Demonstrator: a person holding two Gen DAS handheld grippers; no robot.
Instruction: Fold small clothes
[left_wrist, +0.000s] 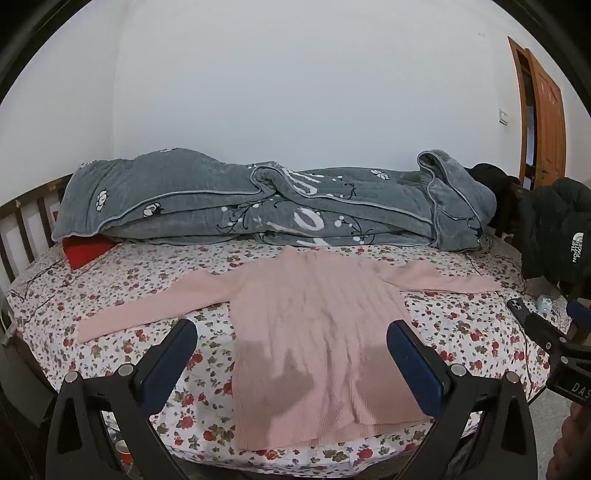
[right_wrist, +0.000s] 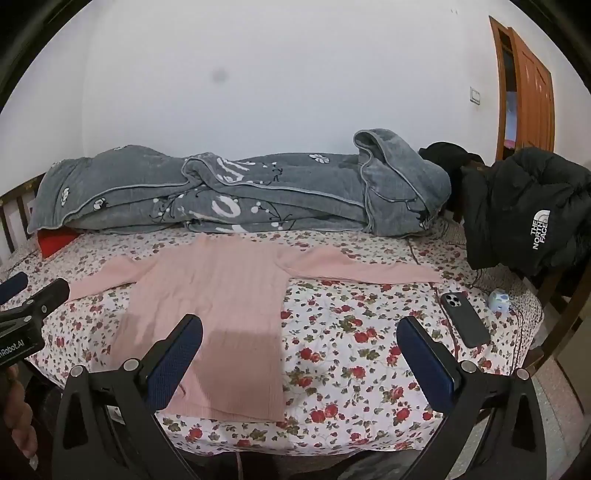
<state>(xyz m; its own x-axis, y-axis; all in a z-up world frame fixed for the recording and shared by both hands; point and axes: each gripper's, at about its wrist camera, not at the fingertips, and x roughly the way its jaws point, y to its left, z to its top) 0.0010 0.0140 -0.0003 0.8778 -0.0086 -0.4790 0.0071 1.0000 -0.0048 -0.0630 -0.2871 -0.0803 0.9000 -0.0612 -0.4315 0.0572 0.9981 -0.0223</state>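
Left wrist view: the pink sweater (left_wrist: 314, 332) lies flat in the centre of the frame on the floral bed (left_wrist: 461, 332), sleeves spread to both sides, seemingly laid out ready for folding. The left gripper (left_wrist: 291, 339) hovers above its hem, jaws wide apart, holding nothing. At the right edge, a black jacket (left_wrist: 561, 236) reads "THE NORTH FACE".

Right wrist view: the right gripper (right_wrist: 299, 336), jaws likewise apart and empty, sits lower centre, over the sweater's hem corner and bare sheet. A phone (right_wrist: 465, 319) lies at right. A tool at the left edge reads "nRobot.AI".
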